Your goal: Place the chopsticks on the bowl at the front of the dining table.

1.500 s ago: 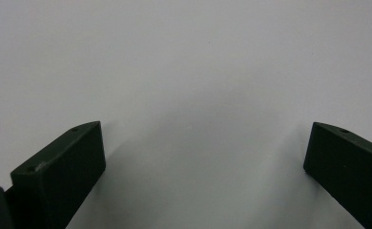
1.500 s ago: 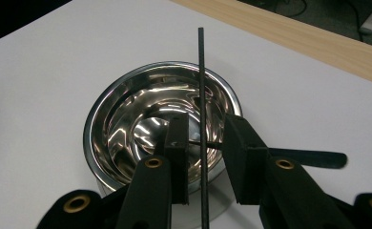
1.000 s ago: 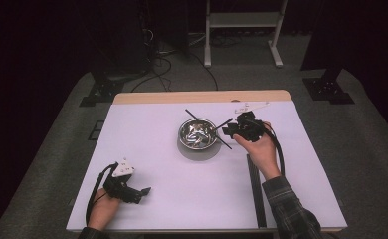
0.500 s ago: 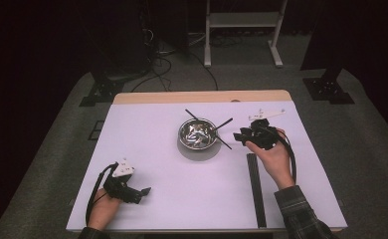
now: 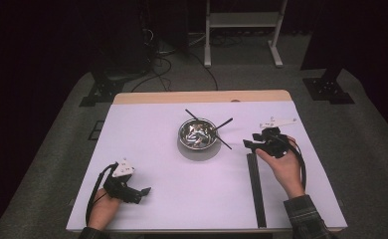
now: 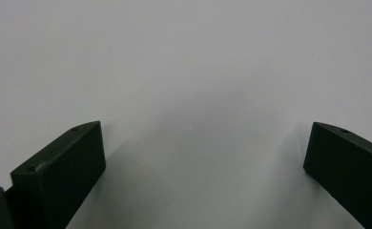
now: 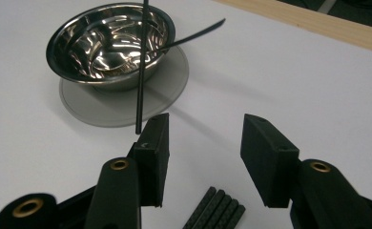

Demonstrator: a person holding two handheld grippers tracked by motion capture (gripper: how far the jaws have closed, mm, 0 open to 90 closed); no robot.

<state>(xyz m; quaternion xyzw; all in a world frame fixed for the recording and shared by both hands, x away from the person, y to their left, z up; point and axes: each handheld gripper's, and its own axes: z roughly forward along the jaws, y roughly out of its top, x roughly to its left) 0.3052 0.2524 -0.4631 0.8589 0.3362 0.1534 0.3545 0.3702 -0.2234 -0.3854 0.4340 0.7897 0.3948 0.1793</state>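
My right hand-held gripper (image 5: pixel 254 144) hangs over the far end of the bundle of black rods (image 5: pixel 256 188) that lies along the right side of the table (image 5: pixel 157 149), its jaws spread apart with nothing between them. In the right gripper view the rod tips (image 7: pixel 217 210) sit just below the gap between the jaws. Two rods already rest in the steel bowl (image 5: pixel 198 134), which stands on a grey disc (image 7: pixel 122 107) at the middle of the table; one rod (image 7: pixel 141 67) leans out over the rim toward me.

The risk I see is in the pick. The rods lie packed side by side, so closing on them could catch two or three at once, or squeeze one out sideways and scatter the row. Coming down crooked could also push the whole bundle along the smooth table. If I swing toward the bowl carelessly, I may knock the leaning rod, and a long rod dropped across a shallow bowl may tip out or tilt the bowl itself.

My left hand-held gripper (image 5: pixel 141 193) rests released on the near left of the table, well apart from everything.
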